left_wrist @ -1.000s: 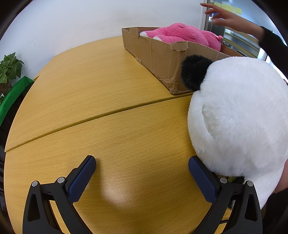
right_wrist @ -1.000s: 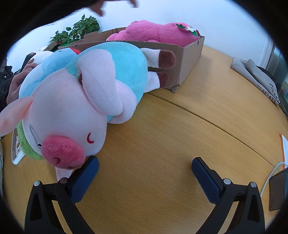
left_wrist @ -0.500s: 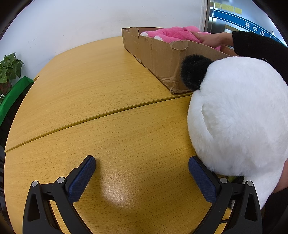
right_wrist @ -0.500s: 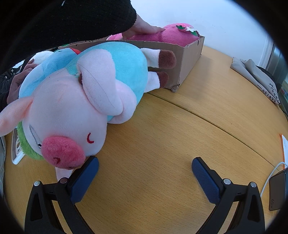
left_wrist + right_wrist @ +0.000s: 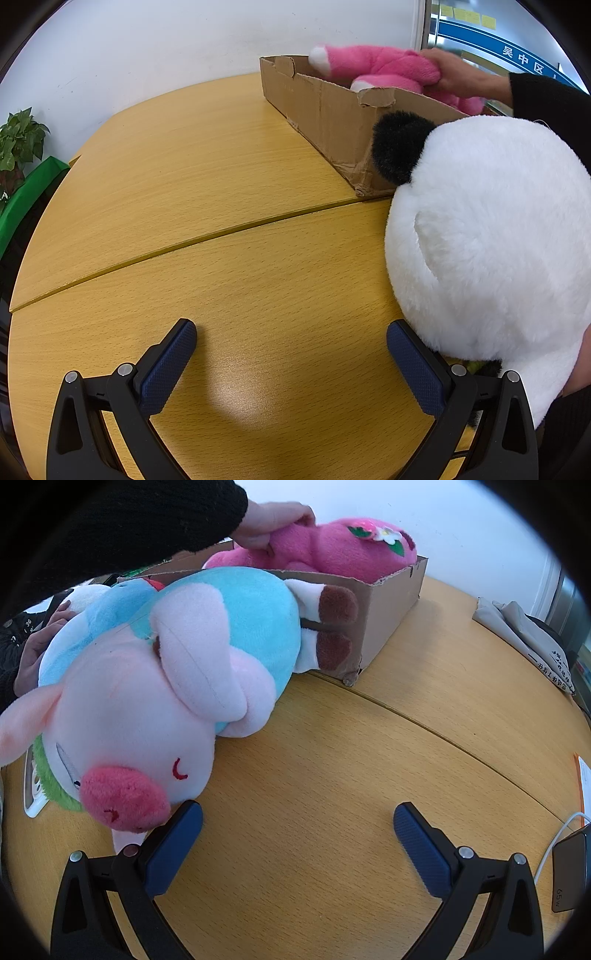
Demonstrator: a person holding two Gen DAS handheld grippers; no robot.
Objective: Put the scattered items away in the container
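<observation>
Left claw spread wide, empty, over table; white panda plush at 2 o'clock, brushing its right finger. Right claw wide too; pig plush at 10 o'clock. Pink plush hand-gripped in cardboard box, 12 o'clock.

pink plush: in cardboard box | pig plush, panda plush: on table beside box
</observation>
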